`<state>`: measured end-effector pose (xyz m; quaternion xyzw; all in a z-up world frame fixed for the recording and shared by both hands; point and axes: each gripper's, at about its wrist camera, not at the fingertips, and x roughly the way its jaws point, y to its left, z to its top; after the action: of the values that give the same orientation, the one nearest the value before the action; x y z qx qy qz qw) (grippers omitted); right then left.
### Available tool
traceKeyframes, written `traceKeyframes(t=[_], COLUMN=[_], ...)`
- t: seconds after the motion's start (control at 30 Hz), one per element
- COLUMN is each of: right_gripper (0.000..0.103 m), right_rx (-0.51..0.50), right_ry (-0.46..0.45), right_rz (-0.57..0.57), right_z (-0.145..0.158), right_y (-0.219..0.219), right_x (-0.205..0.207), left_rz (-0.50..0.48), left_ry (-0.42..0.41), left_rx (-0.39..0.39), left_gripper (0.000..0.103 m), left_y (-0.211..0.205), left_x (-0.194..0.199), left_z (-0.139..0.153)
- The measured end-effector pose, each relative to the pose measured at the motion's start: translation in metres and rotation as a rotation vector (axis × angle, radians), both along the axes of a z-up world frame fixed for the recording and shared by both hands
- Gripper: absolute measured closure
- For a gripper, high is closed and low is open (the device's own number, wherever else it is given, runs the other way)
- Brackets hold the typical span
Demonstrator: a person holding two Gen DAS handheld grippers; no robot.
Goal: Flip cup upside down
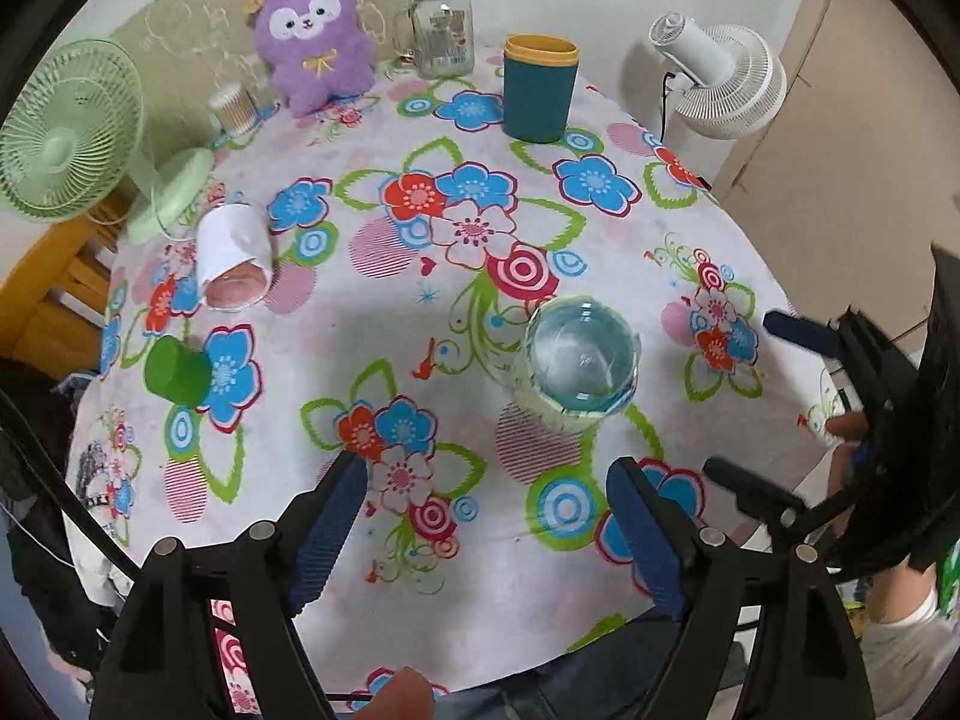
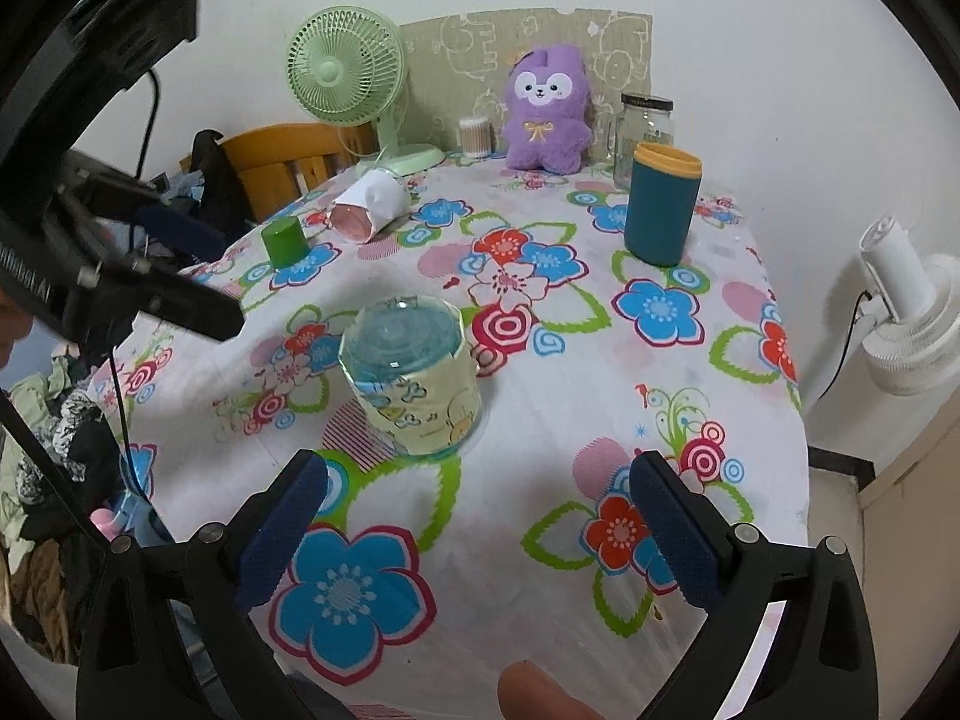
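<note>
Now, going from left to right in the left wrist view, a green desk fan (image 1: 57, 138) stands at the far left edge of the table (image 1: 600, 312), which is covered by a flowered cloth. Just beside its base, a white-wrapped cup (image 1: 234, 255) lies on its side, and a small green cup (image 1: 176, 371) sits nearer the edge, base up. Toward the back are a tub of cotton swabs (image 1: 231, 108), a purple plush toy (image 1: 312, 36), a glass jar with a handle (image 1: 441, 30) and a teal tumbler with a yellow rim (image 1: 539, 89). A white fan (image 1: 723, 81) stands beyond the table on the right.

The task's glass cup (image 1: 579, 357), with a pale patterned band, stands upside down on the cloth, its thick clear base facing up. It sits right of centre, ahead of both grippers and touched by neither.

The left gripper (image 1: 486, 531) hovers low over the near edge, jaws wide apart with nothing between them. The right gripper (image 2: 480, 531) also has its jaws spread wide and empty, the glass cup (image 2: 411, 375) just ahead and slightly left of its centreline.
</note>
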<state>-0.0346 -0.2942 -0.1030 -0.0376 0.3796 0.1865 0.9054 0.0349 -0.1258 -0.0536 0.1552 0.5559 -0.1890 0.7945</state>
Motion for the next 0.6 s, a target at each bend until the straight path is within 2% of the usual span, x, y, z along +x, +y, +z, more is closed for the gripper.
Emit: traceKeyframes(t=[0.37,0.6], right_gripper=[0.001,0.001], right_rx=[-0.003,-0.033], right_ry=[-0.057,-0.137], right_rz=[-0.039,-0.092], right_z=[0.029,0.053], right_y=[0.017,0.028], right_x=[-0.002,-0.009], left_rz=[0.048,0.111], left_ry=[-0.133,-0.231], left_rx=[-0.078,-0.145], left_gripper=[0.019,0.019], left_y=[0.032,0.048], left_x=[-0.018,-0.024], left_z=[0.018,0.029])
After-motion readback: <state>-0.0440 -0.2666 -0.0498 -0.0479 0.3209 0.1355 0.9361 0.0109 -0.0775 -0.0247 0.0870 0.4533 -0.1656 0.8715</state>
